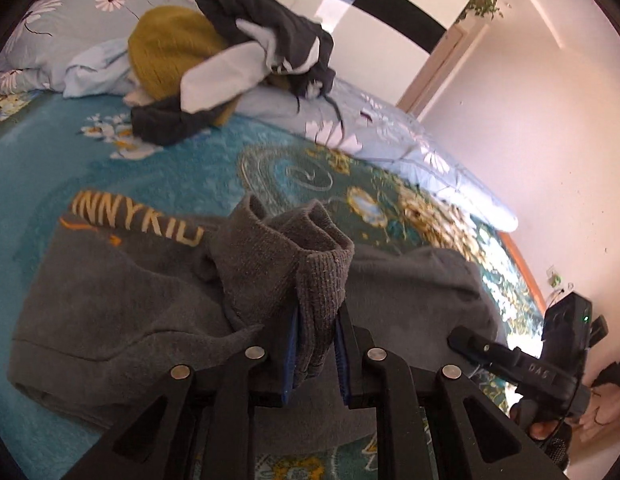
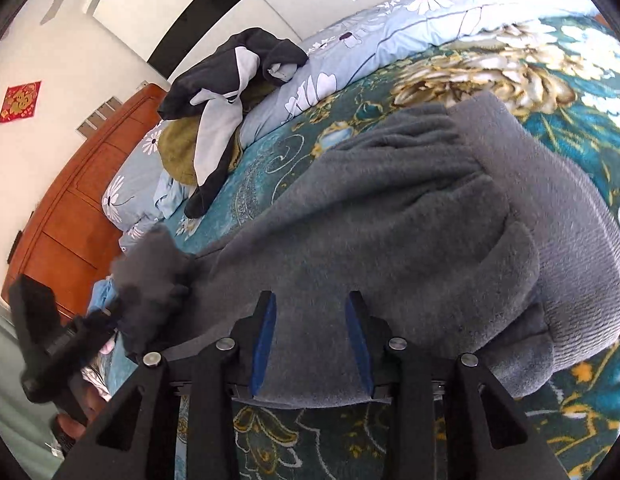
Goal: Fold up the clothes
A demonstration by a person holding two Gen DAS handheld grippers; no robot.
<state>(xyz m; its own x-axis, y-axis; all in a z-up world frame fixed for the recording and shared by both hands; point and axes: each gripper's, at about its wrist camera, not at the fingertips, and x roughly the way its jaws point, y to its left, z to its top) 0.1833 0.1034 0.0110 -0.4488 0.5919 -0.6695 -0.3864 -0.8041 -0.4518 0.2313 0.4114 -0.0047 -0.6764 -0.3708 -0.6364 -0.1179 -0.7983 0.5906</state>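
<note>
A grey fleece sweatshirt (image 1: 110, 300) with pale lettering lies crumpled on the floral bed (image 1: 190, 168), its ribbed cuff (image 1: 310, 272) clamped between the left gripper (image 1: 315, 344) pads, while the right gripper (image 2: 311, 340) stands apart over the fleece, gripping nothing.

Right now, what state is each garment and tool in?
left tool: shut on the grey sweater's ribbed cuff
right tool: open above the sweater, gripping nothing
grey sweater: partly folded on the bed
clothes pile: unfolded, heaped by the pillow
</note>
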